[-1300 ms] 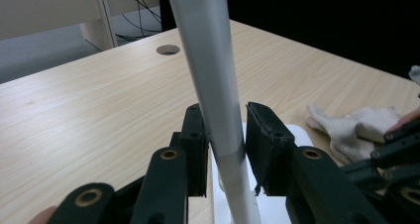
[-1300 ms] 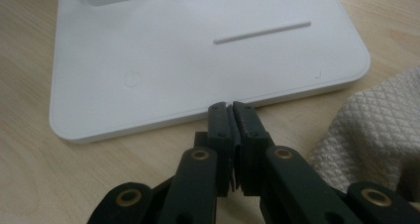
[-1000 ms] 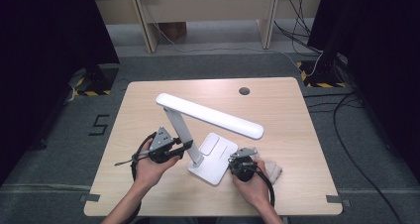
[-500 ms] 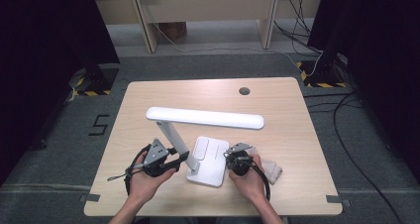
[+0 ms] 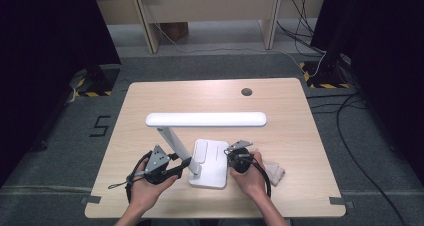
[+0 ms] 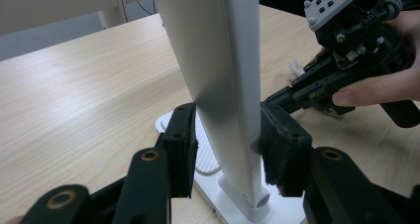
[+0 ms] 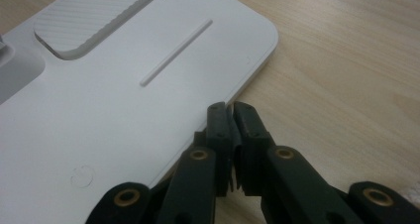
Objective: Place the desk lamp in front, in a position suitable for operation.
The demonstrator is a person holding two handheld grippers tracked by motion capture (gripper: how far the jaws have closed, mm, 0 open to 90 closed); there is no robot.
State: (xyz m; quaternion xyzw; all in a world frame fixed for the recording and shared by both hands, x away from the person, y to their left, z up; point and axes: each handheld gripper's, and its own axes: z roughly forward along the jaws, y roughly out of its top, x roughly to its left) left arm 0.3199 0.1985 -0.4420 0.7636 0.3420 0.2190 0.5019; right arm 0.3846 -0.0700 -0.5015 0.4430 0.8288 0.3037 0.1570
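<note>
A white desk lamp stands near the table's front edge: its flat base (image 5: 212, 167), its slanted arm (image 5: 167, 138) and its long head (image 5: 205, 119), which lies level across the table. My left gripper (image 5: 186, 166) has the arm (image 6: 223, 60) between its jaws low down near the hinge. Both pads (image 6: 282, 144) lie against the arm's edges, and the jaws have just been opening. My right gripper (image 5: 229, 155) is shut, and its tips (image 7: 228, 110) rest on the edge of the base (image 7: 124, 110). In the left gripper view the right gripper (image 6: 282, 97) shows beyond the arm.
A crumpled beige cloth (image 5: 274, 170) lies right of my right hand. A round cable hole (image 5: 246, 91) sits at the table's far edge. Wooden desk legs and cables stand on the floor behind the table. The base carries a ribbed pad (image 7: 84, 16).
The lamp head has swung from slanting to lying straight across the table. My left hand has drawn toward the front edge, lower on the lamp arm. The right hand has kept still.
</note>
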